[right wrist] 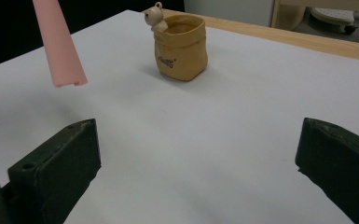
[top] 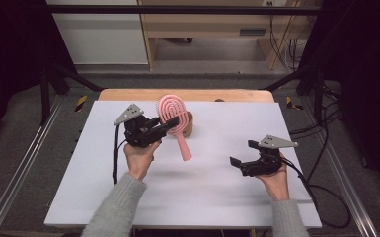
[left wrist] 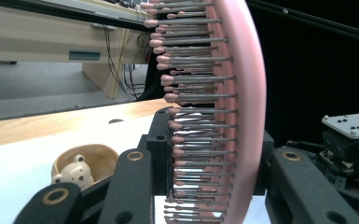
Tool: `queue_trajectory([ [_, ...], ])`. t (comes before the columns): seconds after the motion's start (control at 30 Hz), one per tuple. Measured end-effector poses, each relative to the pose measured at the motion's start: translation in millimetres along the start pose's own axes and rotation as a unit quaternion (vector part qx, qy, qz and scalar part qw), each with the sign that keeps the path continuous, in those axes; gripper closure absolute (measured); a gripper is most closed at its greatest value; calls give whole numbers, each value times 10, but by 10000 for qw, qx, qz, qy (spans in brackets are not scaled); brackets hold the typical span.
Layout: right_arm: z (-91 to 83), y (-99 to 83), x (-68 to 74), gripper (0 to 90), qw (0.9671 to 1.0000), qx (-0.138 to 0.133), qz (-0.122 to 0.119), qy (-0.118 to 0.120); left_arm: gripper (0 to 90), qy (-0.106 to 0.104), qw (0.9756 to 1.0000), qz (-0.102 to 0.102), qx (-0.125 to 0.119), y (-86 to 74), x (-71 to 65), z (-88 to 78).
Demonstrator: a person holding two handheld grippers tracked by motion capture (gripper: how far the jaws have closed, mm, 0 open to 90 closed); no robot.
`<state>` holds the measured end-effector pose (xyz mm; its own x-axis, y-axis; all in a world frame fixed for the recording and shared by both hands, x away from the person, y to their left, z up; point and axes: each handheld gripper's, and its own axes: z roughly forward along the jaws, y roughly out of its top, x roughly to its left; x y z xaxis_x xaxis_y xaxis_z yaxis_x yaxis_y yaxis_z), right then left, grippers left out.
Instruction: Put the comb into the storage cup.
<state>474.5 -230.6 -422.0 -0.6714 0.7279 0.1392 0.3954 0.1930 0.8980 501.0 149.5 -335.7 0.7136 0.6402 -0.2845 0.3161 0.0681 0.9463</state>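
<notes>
White sheeting covered the surface (top: 128, 197), with a strip of bare wood along its far edge and a dim workshop floor beyond. The left tongs (top: 173, 122) were clamped on the head of a pink hairbrush (top: 173, 118), which hung clear of the surface with its handle slanting down toward the person. In the left gripper view the bristles (left wrist: 200, 140) ran between the jaws, tips facing left. Just past the left tongs, partly behind the brush, stood a small tan bear-trimmed pot (right wrist: 182, 46), upright and seemingly empty. The right tongs (top: 243, 154) stood wide apart with nothing between them, low over bare sheeting and well away from the pot. By my reading, the pick-up was done; what remained was probably carrying the brush to the pot and standing it inside, handle first.
</notes>
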Motion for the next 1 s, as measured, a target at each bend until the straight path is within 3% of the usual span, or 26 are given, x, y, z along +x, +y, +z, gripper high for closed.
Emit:
queue_trajectory([
  [0.57,-53,-44,-97,4,10000,-52,59,-60,632,139,9998,116,-17,153,71,14],
  [1.0,-62,-86,-152,4,9999,-31,43,-100,632,131,9997,187,-75,294,81,71],
])
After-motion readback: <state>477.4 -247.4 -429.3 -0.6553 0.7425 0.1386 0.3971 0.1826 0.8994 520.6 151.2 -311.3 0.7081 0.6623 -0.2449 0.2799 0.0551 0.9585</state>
